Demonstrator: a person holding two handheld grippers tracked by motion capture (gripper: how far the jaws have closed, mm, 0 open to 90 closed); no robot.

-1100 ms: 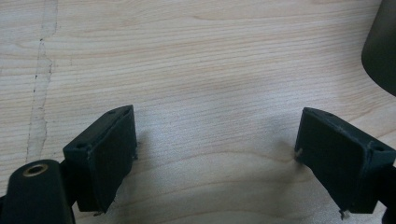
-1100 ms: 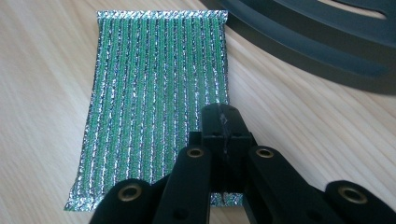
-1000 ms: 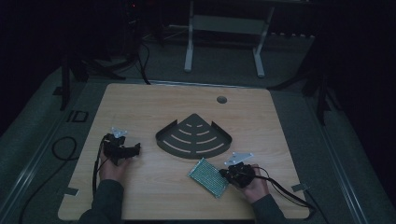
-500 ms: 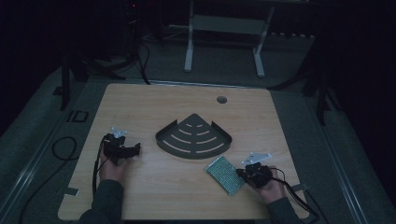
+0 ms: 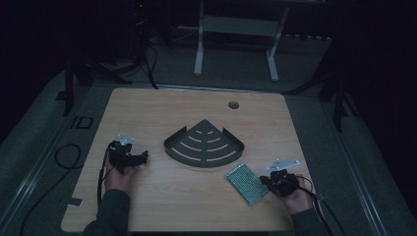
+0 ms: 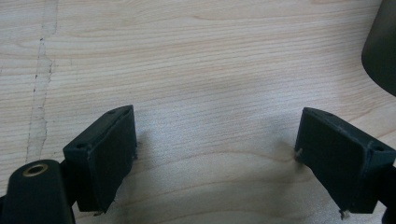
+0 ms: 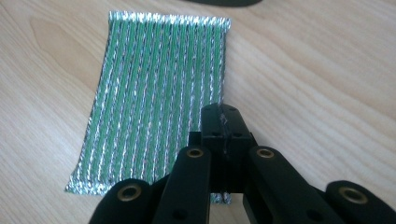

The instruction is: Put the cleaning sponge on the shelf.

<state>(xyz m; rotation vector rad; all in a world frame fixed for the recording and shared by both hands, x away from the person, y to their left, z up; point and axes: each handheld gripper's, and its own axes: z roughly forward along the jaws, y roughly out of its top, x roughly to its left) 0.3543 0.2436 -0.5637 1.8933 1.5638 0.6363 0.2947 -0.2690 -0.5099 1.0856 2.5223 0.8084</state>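
Observation:
A green scouring pad with silvery threads [image 5: 246, 183] [image 7: 154, 93] lies flat on the wooden table at the front right. My right gripper [image 5: 268, 181] [image 7: 222, 114] is shut, its jaws pinched together on the pad's right edge. A black quarter-round slotted tray [image 5: 204, 145] sits at mid-table, and its edge shows in the left gripper view [image 6: 380, 56]. My left gripper [image 5: 141, 158] [image 6: 217, 123] rests at the left of the table, open wide over bare wood, nothing between its fingers.
The wooden table [image 5: 162, 108] has a round cable hole [image 5: 233, 104] at the back right. A white frame stand [image 5: 236, 29] is on the floor behind the table. Cables trail off the left side [image 5: 64, 157].
My right gripper has moved to the right and slightly toward the front edge, and the green pad has slid along with it. The left gripper has stayed still.

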